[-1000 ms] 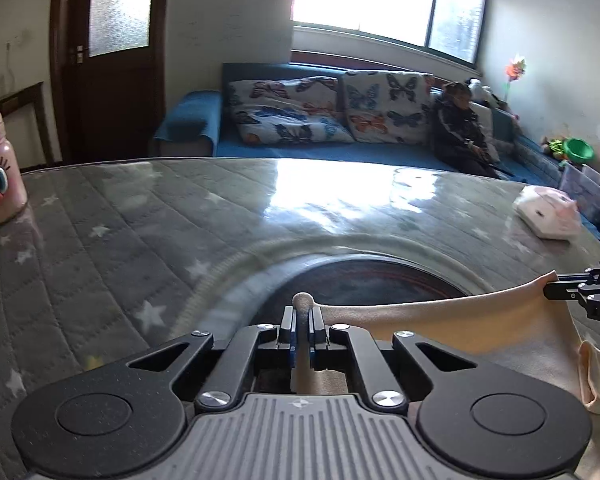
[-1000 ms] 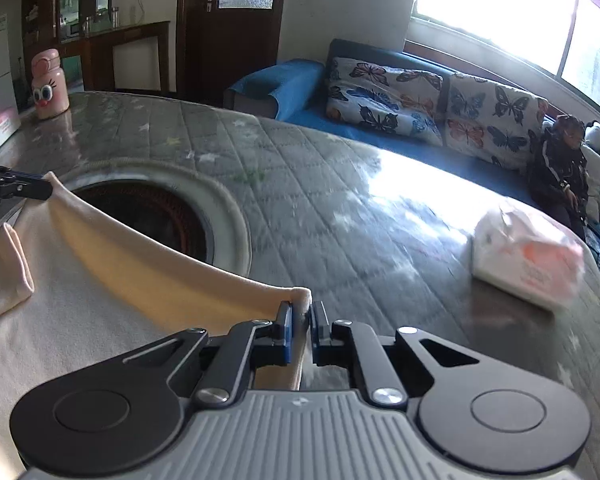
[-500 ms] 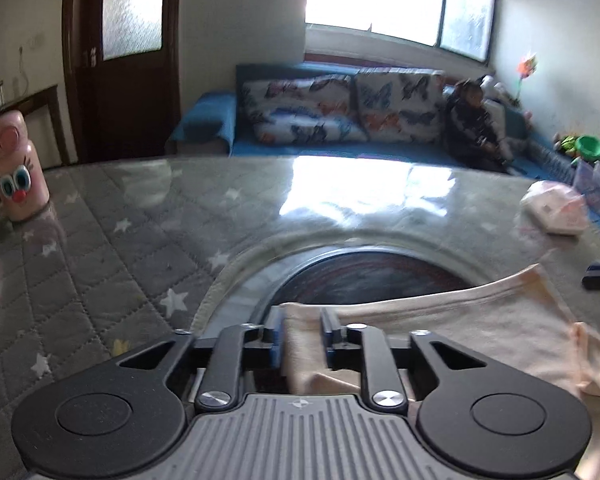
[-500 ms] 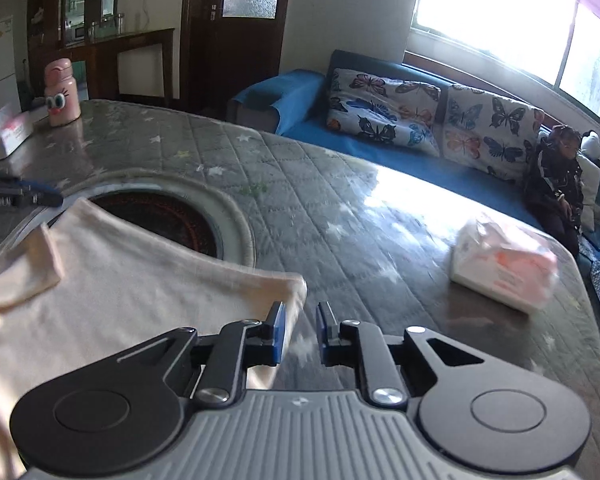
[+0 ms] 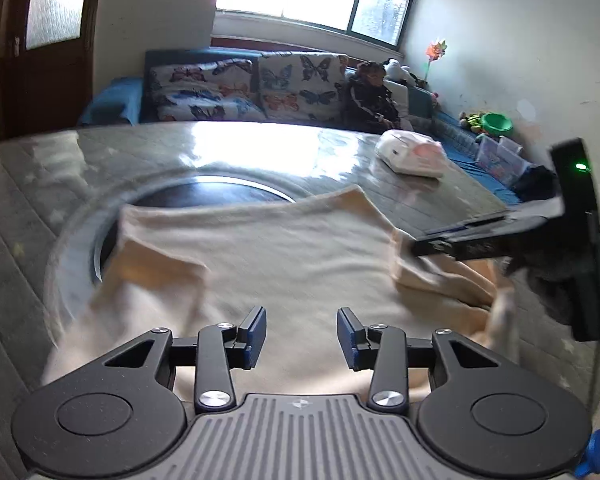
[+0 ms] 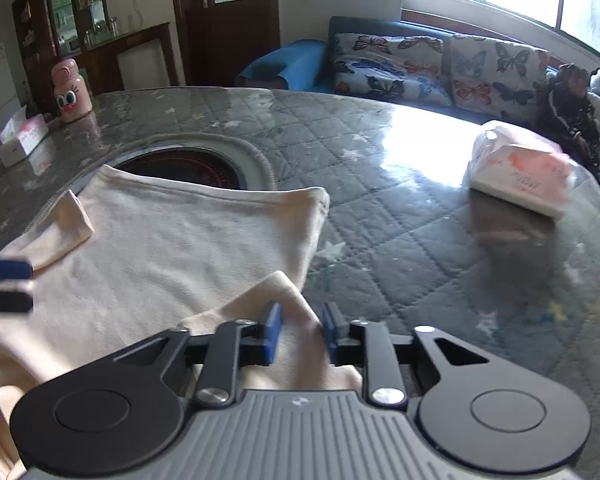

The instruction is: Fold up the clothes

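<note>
Left wrist view: left gripper (image 5: 301,330) jaws have just been opening, now apart over the cream shirt (image 5: 284,256), gripping nothing. Shirt lies flat on the quilted table (image 6: 400,208), partly over its round hole. Right gripper (image 6: 299,330) jaws also just opened, a sleeve fold loose between them.

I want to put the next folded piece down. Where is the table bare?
Bare quilted top lies between the cream shirt and the tissue pack, and behind the round opening. The corner by the pink bottle and tissue box is crowded.
</note>
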A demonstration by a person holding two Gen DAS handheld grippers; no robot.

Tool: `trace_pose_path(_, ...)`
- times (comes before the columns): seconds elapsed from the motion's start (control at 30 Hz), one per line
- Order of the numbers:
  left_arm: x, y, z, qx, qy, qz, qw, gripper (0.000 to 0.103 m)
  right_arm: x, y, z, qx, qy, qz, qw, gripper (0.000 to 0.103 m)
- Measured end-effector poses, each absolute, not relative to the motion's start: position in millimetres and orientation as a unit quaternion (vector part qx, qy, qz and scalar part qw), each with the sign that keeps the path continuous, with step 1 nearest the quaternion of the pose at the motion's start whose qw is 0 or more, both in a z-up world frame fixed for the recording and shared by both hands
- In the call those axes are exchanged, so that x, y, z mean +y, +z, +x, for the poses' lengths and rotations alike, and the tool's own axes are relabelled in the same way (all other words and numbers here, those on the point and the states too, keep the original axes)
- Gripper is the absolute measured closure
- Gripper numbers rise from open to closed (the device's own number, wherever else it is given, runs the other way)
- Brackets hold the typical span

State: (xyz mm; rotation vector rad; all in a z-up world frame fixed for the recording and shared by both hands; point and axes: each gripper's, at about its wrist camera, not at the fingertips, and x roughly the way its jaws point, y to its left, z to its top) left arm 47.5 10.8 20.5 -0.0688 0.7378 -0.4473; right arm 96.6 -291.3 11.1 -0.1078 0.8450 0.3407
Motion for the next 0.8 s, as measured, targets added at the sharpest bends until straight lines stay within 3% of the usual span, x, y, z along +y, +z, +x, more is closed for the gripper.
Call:
trace_pose_path(0.23, 7.8, 8.9, 40.4, 0.377, -0.213, -0.039, 0.9, 0.061, -299.7, 5.6, 97.9, 0.403, 0.176, -0.029, 0.897, 0.078)
trace_pose_path(0.27, 7.4, 8.2, 40.1, 0.379, -0.211, -0.039, 0.9, 0.061, -300.5, 5.4, 97.2, 0.404, 0.18, -0.025, 0.897, 0.08)
trace_pose_path(0.33, 7.8, 6.0, 40.1, 0.383, -0.207, -0.038, 0.9, 0.061, -300.7, 6.4, 94.6, 0.401, 0.186, -0.019, 0.897, 0.094)
trace_pose_path(0.4, 8.3, 4.2, 40.7, 0.387, -0.203, -0.035, 0.899, 0.061, -298.4, 9.8, 89.8, 0.392, 0.181, -0.027, 0.902, 0.099)
trace_pose_path(0.8, 8.0, -0.4, 38.7, 0.385, -0.198, -0.028, 0.901, 0.055, -354.0, 67.1, 16.9, 0.294, 0.023, -0.06, 0.954, 0.099)
